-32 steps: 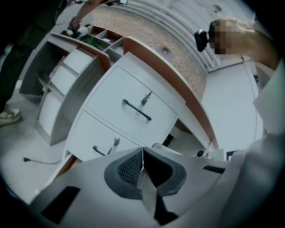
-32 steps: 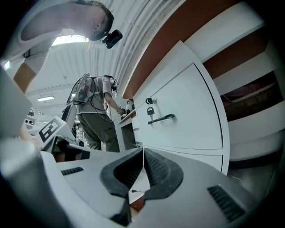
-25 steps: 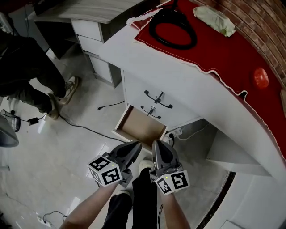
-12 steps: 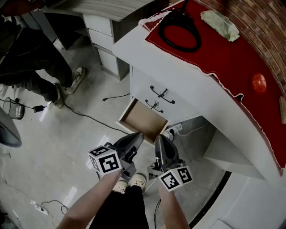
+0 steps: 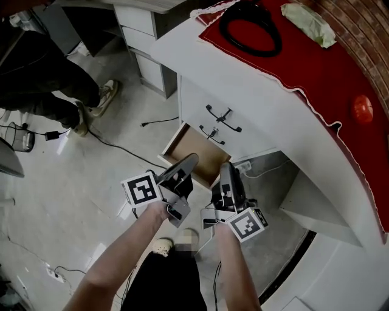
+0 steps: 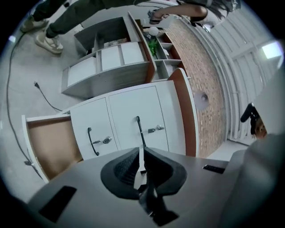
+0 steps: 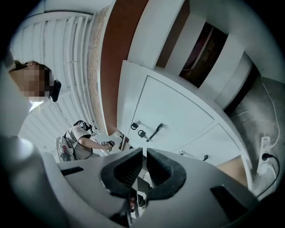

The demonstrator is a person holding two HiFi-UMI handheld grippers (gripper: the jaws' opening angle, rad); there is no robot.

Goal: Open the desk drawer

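The white desk (image 5: 273, 115) has a stack of three drawers. Its bottom drawer (image 5: 193, 157) stands pulled out, brown inside, empty; it shows at the left of the left gripper view as the open drawer (image 6: 50, 148). The two drawers above are closed, each with a black handle (image 5: 223, 116) and a key. My left gripper (image 5: 192, 160) hovers just in front of the open drawer, jaws shut with nothing in them (image 6: 140, 162). My right gripper (image 5: 225, 168) hangs beside it, also shut and empty (image 7: 144, 160), facing a closed drawer's handle (image 7: 154, 132).
A red cloth (image 5: 316, 73) covers the desk top with a black cable coil (image 5: 250, 30), a pale bundle (image 5: 311, 17) and a red ball (image 5: 363, 108). A person's legs and shoes (image 5: 91, 106) stand at the left. Cables (image 5: 115, 149) cross the floor; a power strip (image 5: 244, 165) lies under the desk.
Both grippers have risen and rolled, their marker cubes turning, and now sit closer to the open drawer in the picture. The drawer stays as far out as before.
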